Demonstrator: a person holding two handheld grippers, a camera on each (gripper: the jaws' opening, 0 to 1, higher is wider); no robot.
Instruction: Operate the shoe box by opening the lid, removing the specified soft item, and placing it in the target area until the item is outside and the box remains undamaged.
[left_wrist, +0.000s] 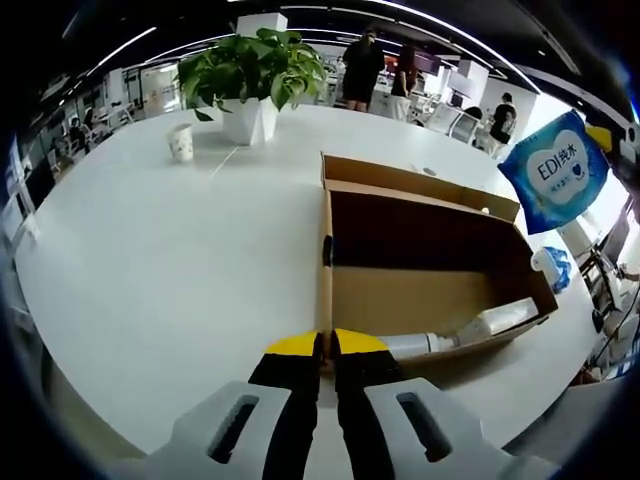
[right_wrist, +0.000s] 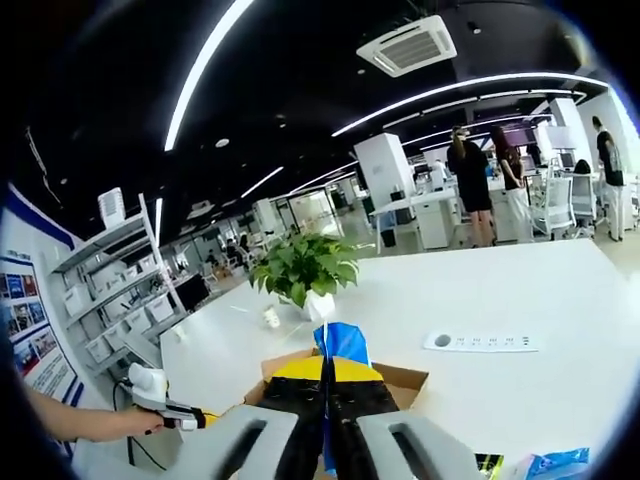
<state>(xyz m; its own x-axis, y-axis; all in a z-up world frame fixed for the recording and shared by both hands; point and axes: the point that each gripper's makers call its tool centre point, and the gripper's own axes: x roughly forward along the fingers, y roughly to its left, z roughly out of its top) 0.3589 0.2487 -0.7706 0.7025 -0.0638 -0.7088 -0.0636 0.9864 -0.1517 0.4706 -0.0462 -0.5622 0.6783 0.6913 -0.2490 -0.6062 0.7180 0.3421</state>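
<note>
Left gripper view:
- Left claw low in the middle, yellow tips pressed together, nothing between them.
- Tips right at the near edge of the box.
- Brown box open on the white table, flaps standing up at the far side.
- Inside the box, a white thing lying along the near wall; cannot tell what it is.
- Blue pack up in the air at the right, above the box and outside it, white letters and a heart on it.
- Another blue-and-white bag on the table just past the box's right end.
- Green plant in a white pot far back on the table, small paper cup beside it.
- People standing far behind the table.

Right gripper view:
- Right claw low in the middle, yellow tips squeezed on the blue pack, pack sticking up between them.
- Box below and behind the claw.
- Plant on the table past the box, cup near it.
- White power strip flat on the table at the right.
- A hand at the lower left holding the other claw's handle.
- Shelves with boxes at the left, people far back at the right.
</note>
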